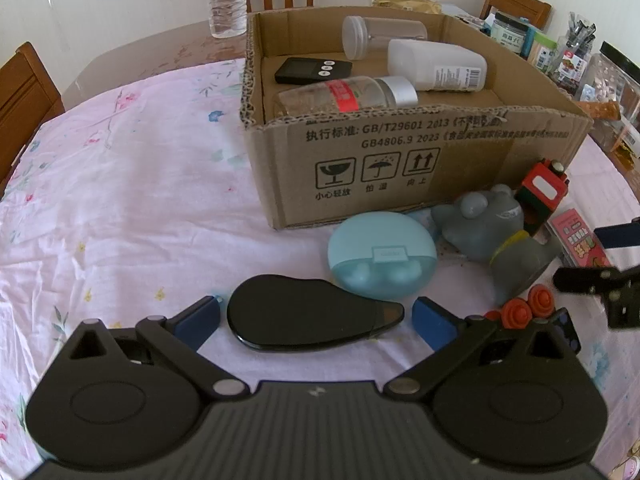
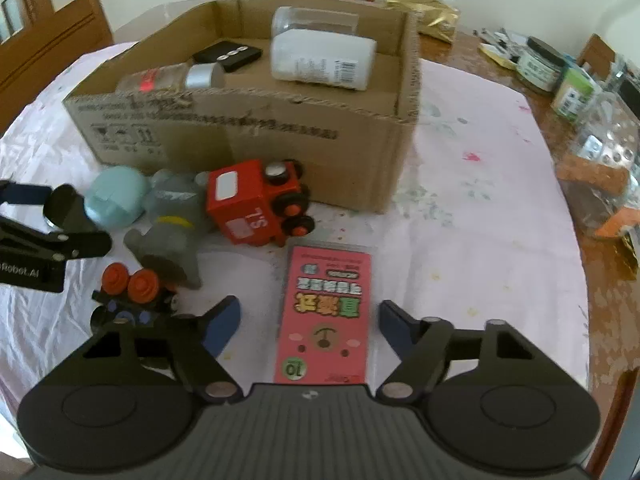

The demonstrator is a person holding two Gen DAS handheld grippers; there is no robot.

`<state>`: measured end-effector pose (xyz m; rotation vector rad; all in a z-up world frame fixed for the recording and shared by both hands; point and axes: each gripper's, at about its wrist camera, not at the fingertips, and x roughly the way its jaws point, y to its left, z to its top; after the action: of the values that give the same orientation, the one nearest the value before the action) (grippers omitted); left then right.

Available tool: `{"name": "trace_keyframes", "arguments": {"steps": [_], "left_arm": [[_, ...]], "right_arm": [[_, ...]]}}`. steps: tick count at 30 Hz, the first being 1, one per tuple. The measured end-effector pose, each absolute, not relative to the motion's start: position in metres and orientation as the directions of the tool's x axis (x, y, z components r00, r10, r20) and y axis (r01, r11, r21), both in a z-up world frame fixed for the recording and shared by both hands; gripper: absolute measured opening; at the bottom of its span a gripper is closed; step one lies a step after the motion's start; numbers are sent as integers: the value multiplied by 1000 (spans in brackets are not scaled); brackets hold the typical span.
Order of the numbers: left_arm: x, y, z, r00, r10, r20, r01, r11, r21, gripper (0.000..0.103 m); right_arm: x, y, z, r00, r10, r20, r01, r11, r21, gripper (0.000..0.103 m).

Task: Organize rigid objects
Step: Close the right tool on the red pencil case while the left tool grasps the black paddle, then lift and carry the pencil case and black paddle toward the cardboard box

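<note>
Right wrist view: right gripper (image 2: 309,326) straddles flat pink printed card pack (image 2: 325,316), blue fingers apart, not touching.
Left gripper (image 1: 316,322) wide open around glossy black teardrop case (image 1: 308,316), gripping nothing.

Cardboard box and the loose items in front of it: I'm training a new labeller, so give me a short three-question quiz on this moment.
1. True or false: the black remote lies inside the cardboard box.
2. What lies between the right gripper's fingers?
A. pink card pack
B. red toy train
C. grey toy
3. What flat thing lies between the left gripper's fingers?

Key: 1 true; 2 A; 3 black case.
</note>
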<state>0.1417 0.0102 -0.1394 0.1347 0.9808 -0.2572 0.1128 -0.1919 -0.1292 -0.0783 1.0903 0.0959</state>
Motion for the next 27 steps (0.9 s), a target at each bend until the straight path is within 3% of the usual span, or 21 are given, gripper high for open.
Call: {"name": "trace_keyframes", "arguments": {"steps": [3, 12, 14, 27], "left_arm": [[142, 10, -139, 528, -154, -835, 274, 962, -3, 99], [143, 10, -138, 523, -151, -839, 273, 962, -3, 98], [143, 10, -137, 526, -157, -836, 279, 960, -5, 92], [144, 11, -125, 517, -152, -843, 306, 952, 16, 90]], "right_arm": [[116, -195, -128, 459, 18, -888, -83, 996, -23, 68], [115, -189, -128, 454, -19, -891, -17, 999, -30, 67], [115, -189, -127, 456, -24, -890, -10, 999, -32, 61], [115, -190, -111, 461, -21, -887, -54, 997, -52, 60]]}}
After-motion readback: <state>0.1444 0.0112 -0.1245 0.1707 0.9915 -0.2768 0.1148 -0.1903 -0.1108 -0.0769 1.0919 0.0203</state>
